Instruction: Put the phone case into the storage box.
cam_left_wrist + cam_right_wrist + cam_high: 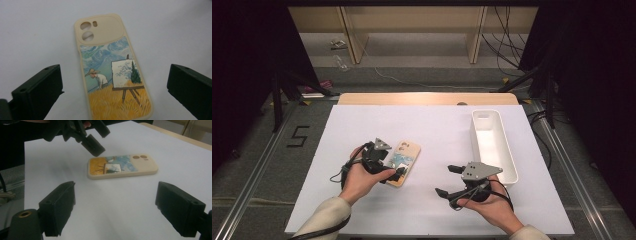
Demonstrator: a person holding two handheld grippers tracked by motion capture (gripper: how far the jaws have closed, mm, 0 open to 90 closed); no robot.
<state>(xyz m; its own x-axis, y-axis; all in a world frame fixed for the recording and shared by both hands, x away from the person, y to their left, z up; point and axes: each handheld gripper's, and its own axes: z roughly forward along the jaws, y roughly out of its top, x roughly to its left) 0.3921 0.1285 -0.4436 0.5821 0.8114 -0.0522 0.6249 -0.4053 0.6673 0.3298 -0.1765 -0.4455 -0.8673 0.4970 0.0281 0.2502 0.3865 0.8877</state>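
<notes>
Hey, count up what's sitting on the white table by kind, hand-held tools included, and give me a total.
Cream phone case with a painted wheat-field scene: 1
Long white rectangular plastic bin: 1
Black two-jaw tools held in the hands, left tool and right tool: 2
Total: 4

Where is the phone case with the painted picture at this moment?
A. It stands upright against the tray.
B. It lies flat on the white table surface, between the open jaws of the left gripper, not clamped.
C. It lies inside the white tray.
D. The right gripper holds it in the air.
B: the phone case lies flat on the table, and the left gripper has its jaws wide apart on both sides of it, not touching it.
</notes>
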